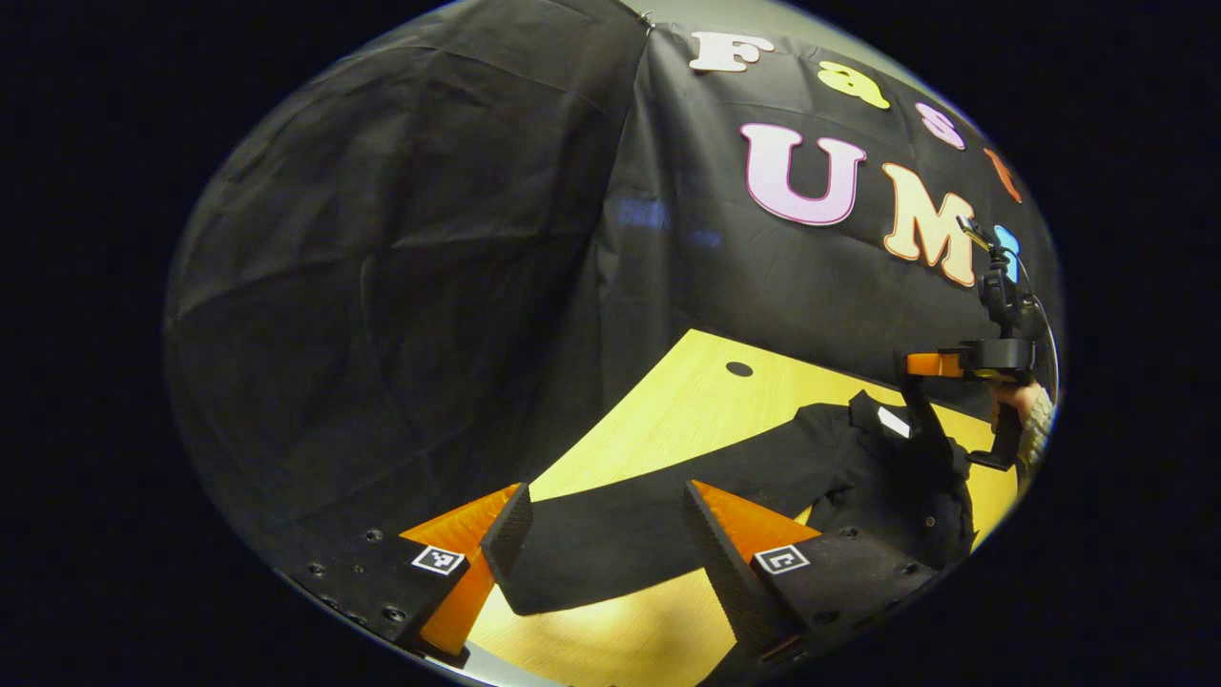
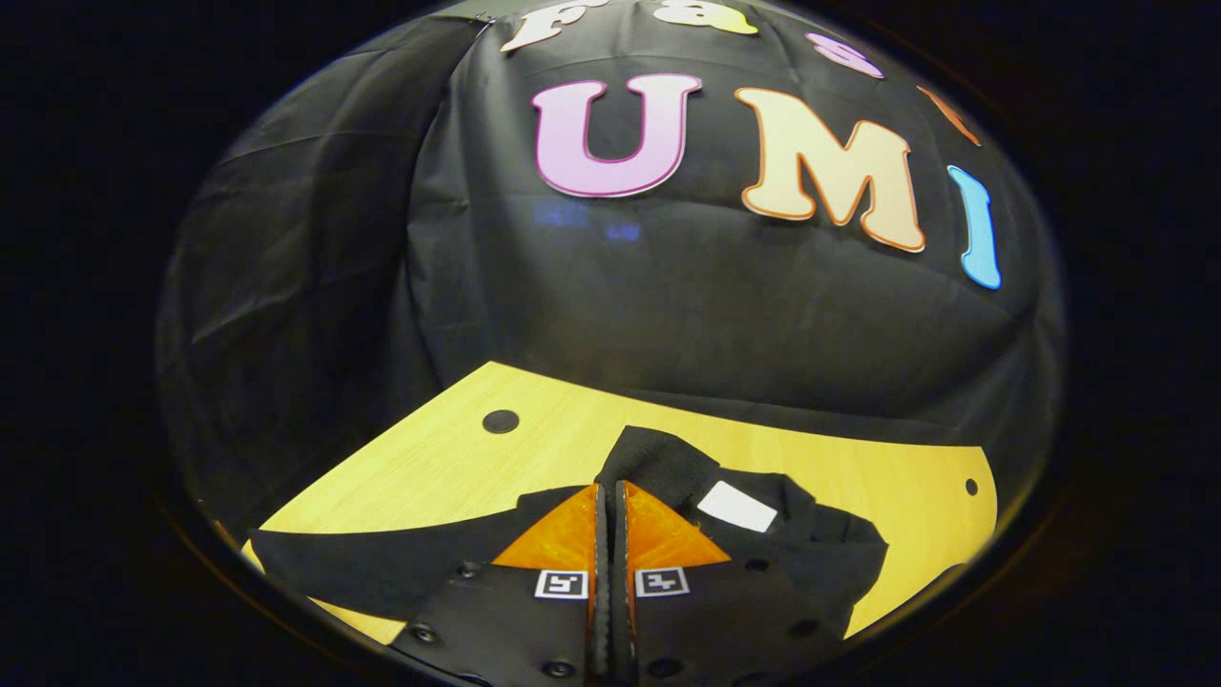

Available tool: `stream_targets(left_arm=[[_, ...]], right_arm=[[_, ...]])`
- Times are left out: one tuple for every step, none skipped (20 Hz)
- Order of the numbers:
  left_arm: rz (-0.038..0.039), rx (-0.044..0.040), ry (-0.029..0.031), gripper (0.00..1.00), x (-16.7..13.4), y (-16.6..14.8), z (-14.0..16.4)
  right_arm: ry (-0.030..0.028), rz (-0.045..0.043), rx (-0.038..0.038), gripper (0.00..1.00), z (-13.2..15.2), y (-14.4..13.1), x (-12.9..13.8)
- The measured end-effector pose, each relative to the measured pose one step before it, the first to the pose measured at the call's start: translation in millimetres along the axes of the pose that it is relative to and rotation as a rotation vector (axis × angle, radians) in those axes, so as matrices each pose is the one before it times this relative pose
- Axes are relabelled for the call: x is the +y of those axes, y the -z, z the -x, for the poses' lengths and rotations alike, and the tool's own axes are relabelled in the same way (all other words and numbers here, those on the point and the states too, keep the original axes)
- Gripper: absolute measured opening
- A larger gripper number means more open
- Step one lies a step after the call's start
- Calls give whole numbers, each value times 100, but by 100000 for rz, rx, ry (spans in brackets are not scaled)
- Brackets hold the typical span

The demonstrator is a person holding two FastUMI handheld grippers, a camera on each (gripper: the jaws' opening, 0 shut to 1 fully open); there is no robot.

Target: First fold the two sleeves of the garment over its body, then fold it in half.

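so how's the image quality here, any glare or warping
Left gripper view: fisheye bends the table edge, a soft bright patch lies on the wood near the left tool, and the black garment shows little detail. Right gripper view: sharp, evenly lit, table curved.

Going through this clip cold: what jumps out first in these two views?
A black garment lies spread on the pale wooden table, one long sleeve stretching out between the left gripper's wide-open fingers. In the right gripper view, the right gripper has its fingers closed together over the garment near the collar, beside a white label; whether cloth is pinched there cannot be told.
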State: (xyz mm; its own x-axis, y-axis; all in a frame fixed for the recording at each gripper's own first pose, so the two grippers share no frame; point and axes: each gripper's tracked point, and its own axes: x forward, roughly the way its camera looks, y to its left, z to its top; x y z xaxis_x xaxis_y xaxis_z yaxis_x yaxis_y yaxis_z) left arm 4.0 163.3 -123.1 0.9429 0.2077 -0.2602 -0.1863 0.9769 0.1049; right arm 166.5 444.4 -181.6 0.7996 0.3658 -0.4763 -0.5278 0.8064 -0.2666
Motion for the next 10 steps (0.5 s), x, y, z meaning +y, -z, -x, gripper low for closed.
stream_targets(left_arm=[[-113, 1046, -403, 94, 59, 512, -324], [-272, 1414, -564, 94, 115, 467, -307], [-73, 1458, -544, 95, 293, 367, -246], [294, 1219, -422, 95, 722, 467, -252], [427, 1000, -399, 95, 406, 459, -200], [157, 815, -578, 95, 354, 390, -337], [-103, 692, -691, 95, 172, 462, -269], [-252, 907, -663, 95, 230, 435, -358], [-303, 835, -758, 95, 321, 523, -325], [-299, 1235, -622, 95, 303, 670, -252]], right_arm=[[-1004, 1267, 1204, 2, -468, 541, 815], [-859, 1116, 1047, 4, -390, 607, 795], [-984, 648, 1110, 4, -522, 494, 743], [-1027, 136, 1459, 4, -532, 668, 653], [-896, -246, 1567, 4, -474, 585, 554], [-450, -445, 1387, 4, -535, 543, 427], [-197, -450, 785, 4, -488, 261, 240], [-198, -84, 813, 4, -605, 490, 18], [48, 197, 864, 4, -562, 399, 48], [-160, 231, 1069, 4, -166, 302, 383]])
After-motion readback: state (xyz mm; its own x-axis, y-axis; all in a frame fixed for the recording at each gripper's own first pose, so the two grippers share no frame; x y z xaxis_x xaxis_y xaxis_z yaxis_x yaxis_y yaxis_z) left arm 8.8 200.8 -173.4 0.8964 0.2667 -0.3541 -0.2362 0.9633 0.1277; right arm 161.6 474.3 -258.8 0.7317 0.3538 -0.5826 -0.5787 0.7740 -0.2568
